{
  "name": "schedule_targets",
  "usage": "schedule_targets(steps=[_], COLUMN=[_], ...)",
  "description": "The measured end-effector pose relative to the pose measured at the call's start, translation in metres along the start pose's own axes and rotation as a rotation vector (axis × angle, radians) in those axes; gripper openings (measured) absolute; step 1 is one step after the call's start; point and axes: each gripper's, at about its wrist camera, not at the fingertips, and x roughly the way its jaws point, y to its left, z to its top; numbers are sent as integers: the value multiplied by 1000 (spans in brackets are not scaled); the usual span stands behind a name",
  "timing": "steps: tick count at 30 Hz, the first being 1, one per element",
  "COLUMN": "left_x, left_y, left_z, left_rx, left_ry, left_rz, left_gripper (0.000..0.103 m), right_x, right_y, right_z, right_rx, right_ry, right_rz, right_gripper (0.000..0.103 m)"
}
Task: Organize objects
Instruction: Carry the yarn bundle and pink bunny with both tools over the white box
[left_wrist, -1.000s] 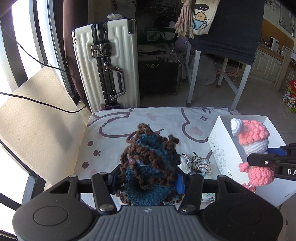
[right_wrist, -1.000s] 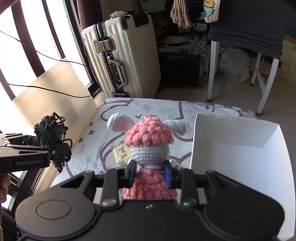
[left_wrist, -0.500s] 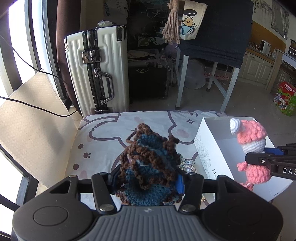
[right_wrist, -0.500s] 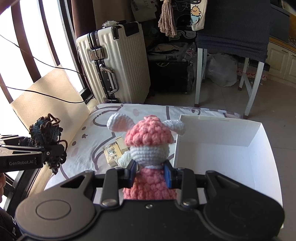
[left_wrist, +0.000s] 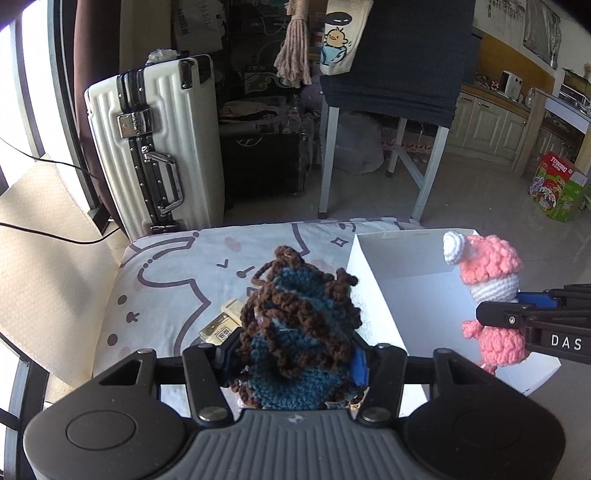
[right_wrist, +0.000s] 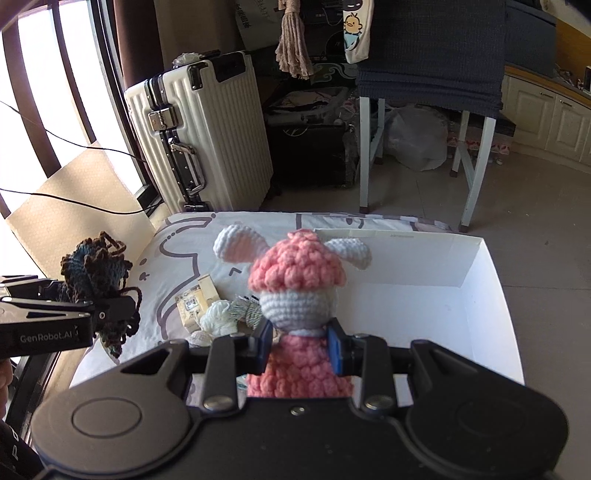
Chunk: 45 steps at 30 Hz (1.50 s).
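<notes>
My left gripper (left_wrist: 295, 363) is shut on a blue and brown crocheted pouch (left_wrist: 299, 325), held above the patterned table cover near the left wall of the white box (left_wrist: 376, 280). In the right wrist view the same pouch (right_wrist: 98, 280) hangs at the left, clamped in the left gripper (right_wrist: 118, 312). My right gripper (right_wrist: 300, 345) is shut on a pink and white crocheted doll (right_wrist: 299, 291) with white ears, held over the box's (right_wrist: 491, 295) left side. In the left wrist view that doll (left_wrist: 491, 291) hangs above the box interior in the right gripper (left_wrist: 495, 317).
Small yellow packets (right_wrist: 195, 302), a white yarn ball (right_wrist: 218, 315) and a green-grey yarn piece (right_wrist: 247, 310) lie on the cover left of the box. A white suitcase (left_wrist: 159, 147) and a white-legged table (left_wrist: 399, 85) draped in dark cloth stand beyond the far edge.
Both grippers have carried their toys to the right, toward the white box. The pouch now sits beside the box wall and the doll over its inside. Both grips are unchanged.
</notes>
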Motion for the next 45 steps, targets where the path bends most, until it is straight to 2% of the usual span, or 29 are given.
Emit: schedule_targets(steps=[15, 25, 35, 42, 45], left_x=[15, 30, 63, 86, 96], left_y=[-88, -127, -143, -154, -157], left_z=[9, 11, 13, 19, 23], left_rx=[70, 109, 169, 266, 293], left_ry=[10, 37, 138, 213, 266], left_rz=[-84, -109, -124, -125, -159], left_gripper=[56, 56, 56, 56, 56], right_x=[-31, -22, 2, 25, 34], right_y=[-78, -104, -126, -135, -139], right_z=[-16, -17, -14, -12, -11], right_rx=[65, 22, 39, 48, 54], right_ry=[-27, 26, 126, 203, 232], right_rz=[-90, -145, -146, -141, -142], right_gripper=[32, 32, 32, 32, 32])
